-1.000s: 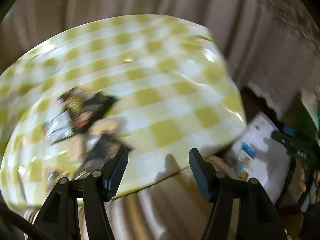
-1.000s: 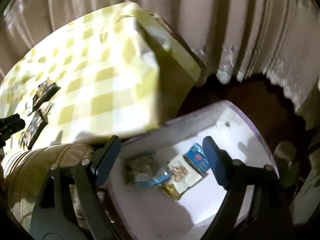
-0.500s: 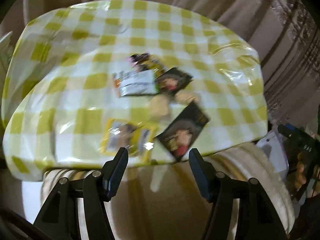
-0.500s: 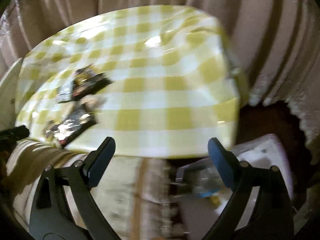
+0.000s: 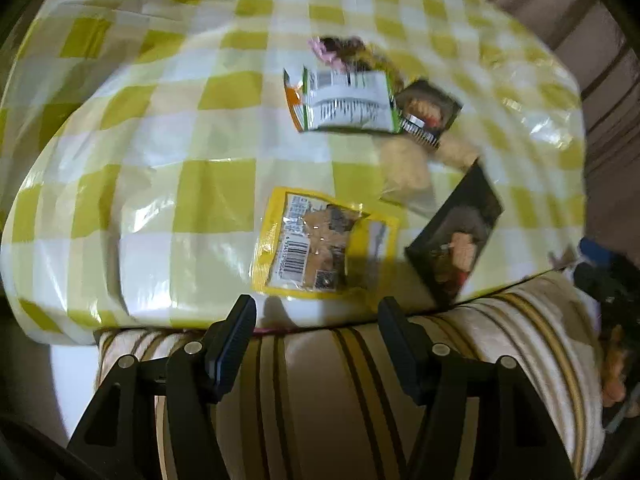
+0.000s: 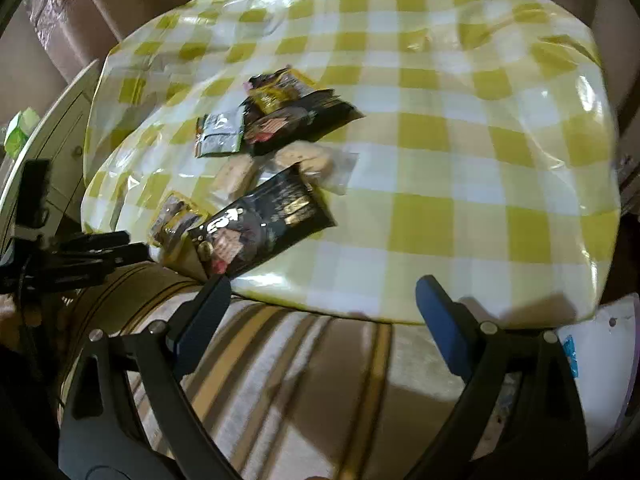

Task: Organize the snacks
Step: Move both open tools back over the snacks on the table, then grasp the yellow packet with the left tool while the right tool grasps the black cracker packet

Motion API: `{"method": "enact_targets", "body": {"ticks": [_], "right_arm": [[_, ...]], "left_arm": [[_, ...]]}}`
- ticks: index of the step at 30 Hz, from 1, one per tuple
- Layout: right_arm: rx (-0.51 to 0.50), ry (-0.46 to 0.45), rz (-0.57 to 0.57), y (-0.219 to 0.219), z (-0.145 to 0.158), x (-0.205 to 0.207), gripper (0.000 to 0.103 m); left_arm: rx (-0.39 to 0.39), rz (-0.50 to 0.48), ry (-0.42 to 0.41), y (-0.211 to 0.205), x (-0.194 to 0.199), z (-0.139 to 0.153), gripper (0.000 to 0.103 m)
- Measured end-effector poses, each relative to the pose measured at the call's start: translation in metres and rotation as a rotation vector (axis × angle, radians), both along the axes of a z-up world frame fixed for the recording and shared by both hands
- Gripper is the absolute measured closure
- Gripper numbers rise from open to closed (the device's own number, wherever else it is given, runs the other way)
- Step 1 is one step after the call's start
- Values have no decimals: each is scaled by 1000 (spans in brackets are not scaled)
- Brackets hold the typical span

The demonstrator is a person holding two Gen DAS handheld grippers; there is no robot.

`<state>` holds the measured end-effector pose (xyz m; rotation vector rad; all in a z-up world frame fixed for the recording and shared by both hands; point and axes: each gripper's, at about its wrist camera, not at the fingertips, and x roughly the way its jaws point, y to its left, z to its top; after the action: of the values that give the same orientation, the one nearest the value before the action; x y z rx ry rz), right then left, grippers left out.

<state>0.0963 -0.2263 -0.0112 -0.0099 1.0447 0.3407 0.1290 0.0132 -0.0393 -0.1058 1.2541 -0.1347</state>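
Several snack packets lie near the front edge of a table with a yellow check cloth: a yellow packet, a dark packet, a clear bag of biscuits, a white and green packet and more dark ones behind. My left gripper hovers just before the yellow packet; its jaws are opening and hold nothing. My right gripper stands open and empty over the table's front edge, right of the dark packet. The left gripper shows at the left of the right wrist view.
A striped cream cushion lies under both grippers, below the table edge. A white box holding a blue packet sits low at the right. A white cabinet stands to the left. Brown curtains hang behind the table.
Both views have swung away from the white box and onto the snack pile. The left gripper has come lower and closer to the packets. The right jaws have spread wider.
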Motion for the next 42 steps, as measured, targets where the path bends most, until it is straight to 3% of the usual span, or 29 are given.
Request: {"method": "enact_targets", "body": {"ticks": [5,11,18,28,35,42], "right_arm": [[-62,18,31,13,-8,2,8],[-145,-47,155,35,-4,9,8],[-217,-114,393,66,-11,25,8],[-209,-166,728,110,-20,51,8],[-210,-52,917,131,-45,69,9],[-178,62,858,107,-64,89,8]], "left_arm": [[74,-66,26,-17,11,-9,34],[104,-125,33,-29,19,-14,29],[109,-90,-9,-21,37,-13,29],[71,-31,-9,-3,34,-17,29],[52,1,-19,9,26,-19,29],[-69,101,-38,44,16,-15,29]]}}
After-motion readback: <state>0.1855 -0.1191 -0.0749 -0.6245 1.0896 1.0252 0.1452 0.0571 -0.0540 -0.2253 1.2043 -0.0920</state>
